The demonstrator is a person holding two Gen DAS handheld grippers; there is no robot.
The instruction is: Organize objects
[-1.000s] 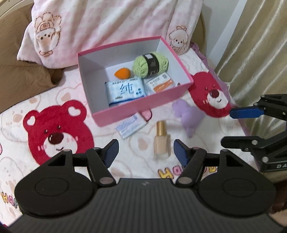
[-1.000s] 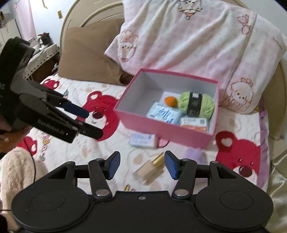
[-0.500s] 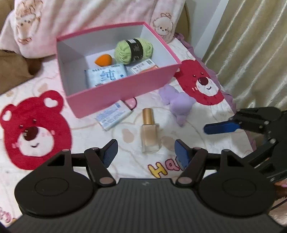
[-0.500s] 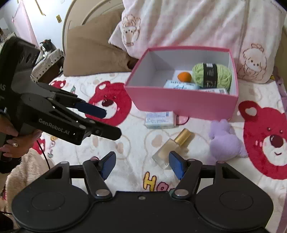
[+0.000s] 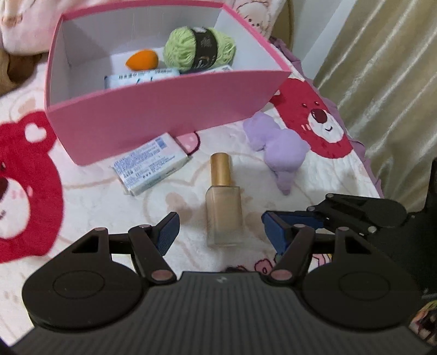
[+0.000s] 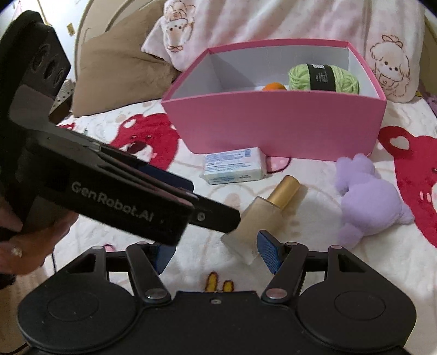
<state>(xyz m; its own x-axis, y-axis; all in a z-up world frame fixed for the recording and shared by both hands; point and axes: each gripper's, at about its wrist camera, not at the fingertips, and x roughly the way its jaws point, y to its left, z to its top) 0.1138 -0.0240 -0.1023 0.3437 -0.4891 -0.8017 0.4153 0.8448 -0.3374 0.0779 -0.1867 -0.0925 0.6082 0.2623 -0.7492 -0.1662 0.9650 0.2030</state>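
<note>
A foundation bottle [image 5: 224,207] with a gold cap lies on the bear blanket; it also shows in the right wrist view [image 6: 262,210]. My left gripper [image 5: 220,229] is open, its fingers either side of the bottle's base, not touching. My right gripper [image 6: 215,252] is open just short of the bottle's base. A pink box [image 5: 164,109] behind holds green yarn [image 5: 200,49], an orange sponge [image 5: 142,58] and tissue packs. A tissue pack [image 5: 150,166] and a purple plush [image 5: 281,147] lie in front of the box.
Pink pillows [image 6: 273,21] and a brown cushion [image 6: 117,73] lie behind the box. A beige curtain [image 5: 382,82] hangs at the right of the bed. The left gripper body [image 6: 109,185] crosses the right wrist view close to the bottle.
Both grippers have moved down and in toward the bottle. The left fingers now flank its base; the right gripper has come in close beside the left one. Nothing was grasped.
</note>
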